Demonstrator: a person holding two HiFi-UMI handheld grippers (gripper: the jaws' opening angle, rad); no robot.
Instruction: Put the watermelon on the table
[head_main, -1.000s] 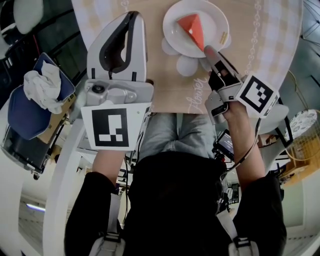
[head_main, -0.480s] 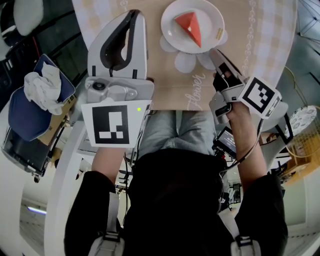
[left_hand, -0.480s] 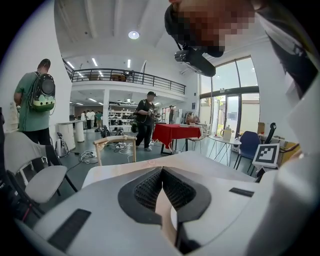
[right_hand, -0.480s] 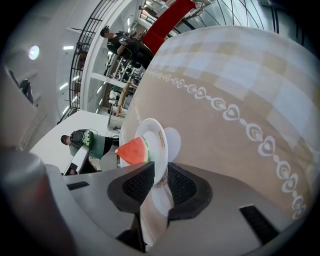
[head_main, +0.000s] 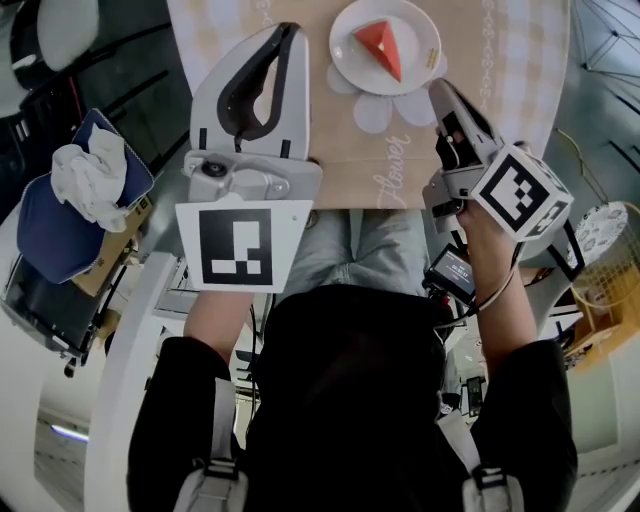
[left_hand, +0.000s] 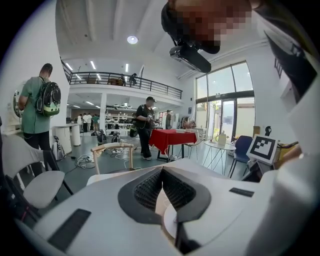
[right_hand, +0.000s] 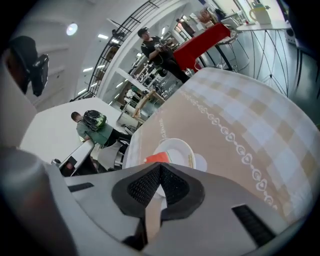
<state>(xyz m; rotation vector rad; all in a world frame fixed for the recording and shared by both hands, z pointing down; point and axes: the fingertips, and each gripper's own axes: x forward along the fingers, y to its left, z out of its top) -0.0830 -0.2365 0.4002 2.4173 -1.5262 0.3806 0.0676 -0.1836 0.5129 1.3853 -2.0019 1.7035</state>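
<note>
Just pulled my right gripper (head_main: 441, 90) back from the plate (head_main: 422, 38). The watermelon (head_main: 383, 47) sits on it, on the desk (head_main: 500, 60). Left gripper (head_main: 290, 32) too: fingers (right_hand: 142, 186) pinched together, holding nothing. Looks done.

One watermelon slice (head_main: 383, 47), one white plate (head_main: 417, 33), one table (head_main: 340, 135). Two grippers: left gripper (head_main: 287, 35), right gripper (head_main: 440, 92). One blue bag (head_main: 50, 235), one white cloth (head_main: 90, 175).

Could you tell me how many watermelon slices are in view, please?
1. The watermelon slice lies on the white plate, ahead of the right gripper. No others show.
</note>
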